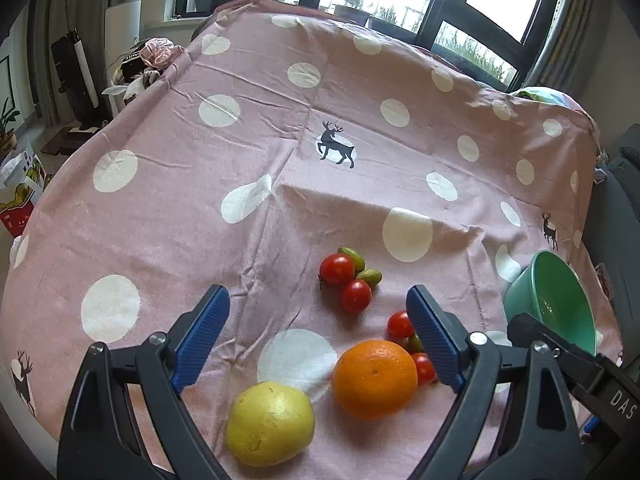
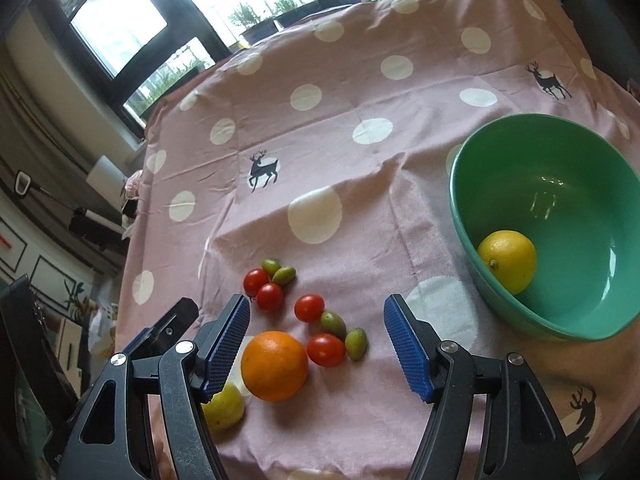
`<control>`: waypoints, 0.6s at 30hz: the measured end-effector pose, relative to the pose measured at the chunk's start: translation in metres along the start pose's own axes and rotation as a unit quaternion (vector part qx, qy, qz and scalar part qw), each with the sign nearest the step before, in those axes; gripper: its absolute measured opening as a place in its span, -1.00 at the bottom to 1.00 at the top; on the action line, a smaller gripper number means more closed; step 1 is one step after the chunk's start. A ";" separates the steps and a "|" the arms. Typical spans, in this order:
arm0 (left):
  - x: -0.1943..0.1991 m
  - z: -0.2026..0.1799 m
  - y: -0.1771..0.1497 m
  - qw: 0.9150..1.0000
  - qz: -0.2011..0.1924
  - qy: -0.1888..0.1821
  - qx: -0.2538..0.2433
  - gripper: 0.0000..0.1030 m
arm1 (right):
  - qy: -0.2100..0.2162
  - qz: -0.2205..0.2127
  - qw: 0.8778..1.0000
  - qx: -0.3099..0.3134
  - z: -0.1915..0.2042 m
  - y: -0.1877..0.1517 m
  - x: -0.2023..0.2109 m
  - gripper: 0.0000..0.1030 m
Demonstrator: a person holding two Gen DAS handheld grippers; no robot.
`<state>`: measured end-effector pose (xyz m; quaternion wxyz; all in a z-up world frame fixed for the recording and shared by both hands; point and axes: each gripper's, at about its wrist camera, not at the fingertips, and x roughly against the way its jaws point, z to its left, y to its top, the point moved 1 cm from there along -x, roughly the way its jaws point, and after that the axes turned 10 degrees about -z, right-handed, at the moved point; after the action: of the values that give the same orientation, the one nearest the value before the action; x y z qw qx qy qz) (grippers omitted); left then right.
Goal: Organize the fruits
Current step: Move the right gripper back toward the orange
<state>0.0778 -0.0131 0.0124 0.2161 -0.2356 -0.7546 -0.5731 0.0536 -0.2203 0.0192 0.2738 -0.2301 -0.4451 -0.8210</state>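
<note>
My left gripper is released, its blue pads far apart with nothing pressed between them. My right gripper is also released and holds nothing. The orange and some small fruits lie on the cloth in the gap between its pads, untouched.

The pink dotted tablecloth is bare over its whole far half up to the window edge, so there is much open room there. The fruits lie together close to the near edge. The green bowl stands near the right edge of the table, and one lemon rests inside against its near wall.

In the left wrist view the bowl is partly covered by the arm of my right gripper. A pale yellow fruit, perhaps a lemon, lies just beside the orange on its left. In the right wrist view my left pad hides most of it.

Red cherry tomatoes and small green oval fruits, which I cannot name, lie behind the orange. One pair of tomatoes lies a little farther. The tomato on the right of the orange is just beside it.
</note>
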 end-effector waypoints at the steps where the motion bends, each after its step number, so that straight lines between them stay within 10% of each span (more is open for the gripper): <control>1: 0.000 0.001 0.000 1.000 0.001 0.000 0.002 0.75 | 0.001 0.003 1.000 0.001 0.001 0.000 -0.001 0.36; 18: 0.004 0.012 0.004 1.000 -0.011 0.007 0.012 0.78 | 0.004 0.039 0.999 0.016 0.015 -0.011 -0.023 0.62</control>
<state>0.0763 -0.0002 0.0151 0.2184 -0.2208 -0.7620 -0.5682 0.0656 -0.1973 0.0061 0.3107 -0.2393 -0.4479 -0.8035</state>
